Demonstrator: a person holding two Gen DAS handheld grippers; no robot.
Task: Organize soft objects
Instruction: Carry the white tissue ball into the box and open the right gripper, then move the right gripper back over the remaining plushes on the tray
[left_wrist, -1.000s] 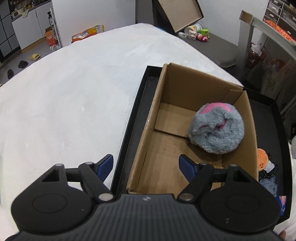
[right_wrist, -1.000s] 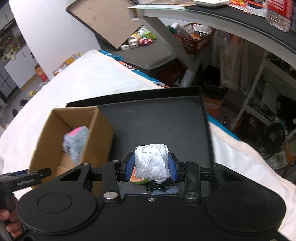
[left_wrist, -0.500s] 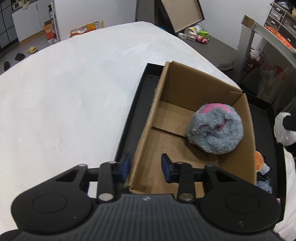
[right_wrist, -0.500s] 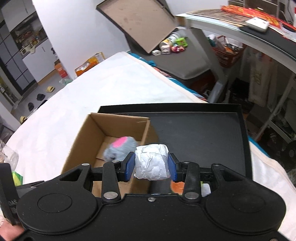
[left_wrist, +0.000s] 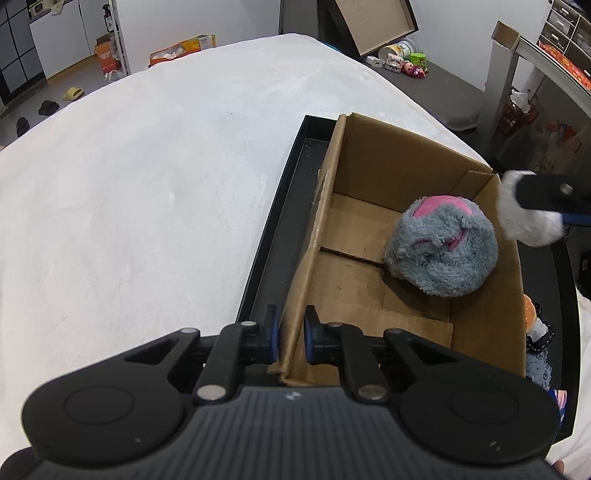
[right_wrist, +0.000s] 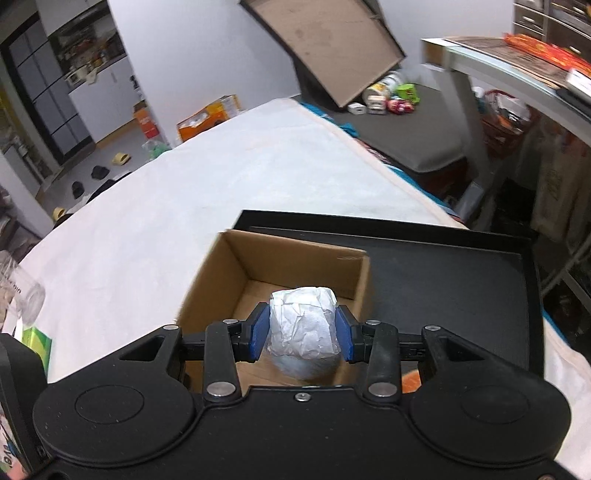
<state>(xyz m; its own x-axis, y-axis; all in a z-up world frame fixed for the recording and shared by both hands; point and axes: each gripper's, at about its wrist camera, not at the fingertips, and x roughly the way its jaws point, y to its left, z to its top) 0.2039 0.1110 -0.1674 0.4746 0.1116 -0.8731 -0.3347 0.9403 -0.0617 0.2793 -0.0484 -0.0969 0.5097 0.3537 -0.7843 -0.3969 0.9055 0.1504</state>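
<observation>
An open cardboard box stands in a black tray on a white cloth. A grey and pink plush ball lies inside the box at its right side. My left gripper is shut on the box's near left wall. My right gripper is shut on a white crumpled soft ball and holds it above the box. In the left wrist view the white ball shows at the box's right rim.
Small soft toys lie in the tray right of the box. The black tray stretches to the right. A green packet and a clear bottle sit at the left on the cloth. A desk stands at the right.
My left gripper closed from wide open onto the box's left wall. My right gripper carried the white ball left, from over the tray to above the box.
</observation>
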